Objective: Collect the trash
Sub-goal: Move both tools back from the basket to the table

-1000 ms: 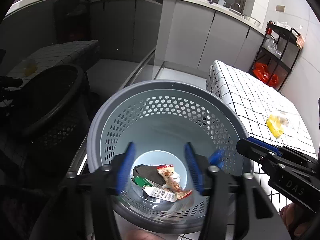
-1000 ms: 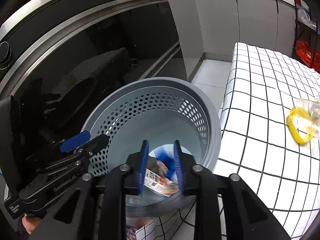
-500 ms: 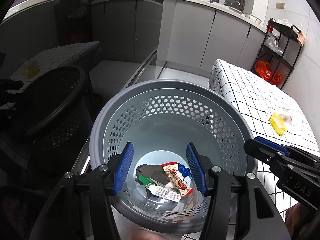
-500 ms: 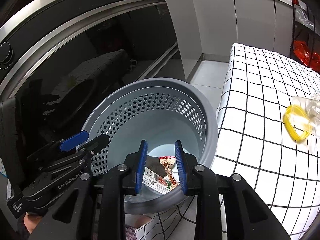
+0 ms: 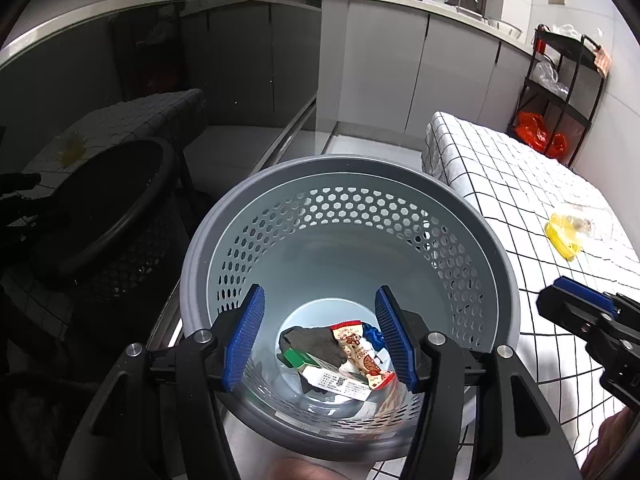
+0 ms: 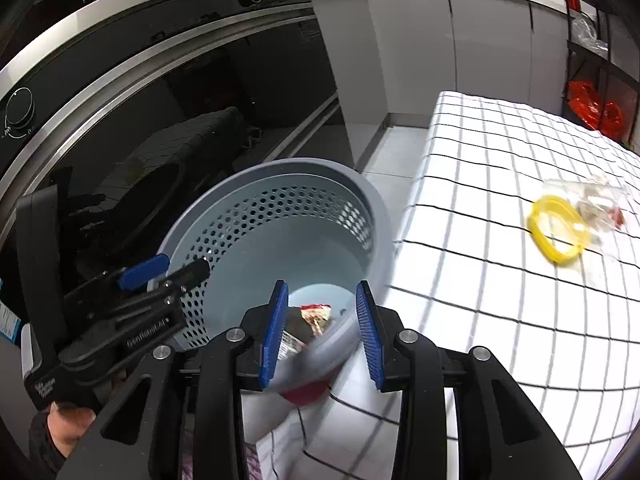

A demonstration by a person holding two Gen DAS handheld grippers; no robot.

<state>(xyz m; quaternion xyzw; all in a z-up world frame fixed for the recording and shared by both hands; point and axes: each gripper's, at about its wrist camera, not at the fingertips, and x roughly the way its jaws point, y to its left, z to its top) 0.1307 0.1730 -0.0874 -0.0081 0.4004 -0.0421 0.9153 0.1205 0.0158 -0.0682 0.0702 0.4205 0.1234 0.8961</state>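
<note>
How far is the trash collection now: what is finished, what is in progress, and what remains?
Done: several wrappers lie at the bottom of the grey basket. In hand: nothing; the left gripper and right gripper are both open and empty above the basket. Left: the yellow ring and the clear plastic bag beside it lie on the checked tablecloth.

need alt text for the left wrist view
An open left claw hovers over a grey perforated bin holding wrappers. To the right, a checked tablecloth carries a yellow ring; the right claw enters at the edge.
</note>
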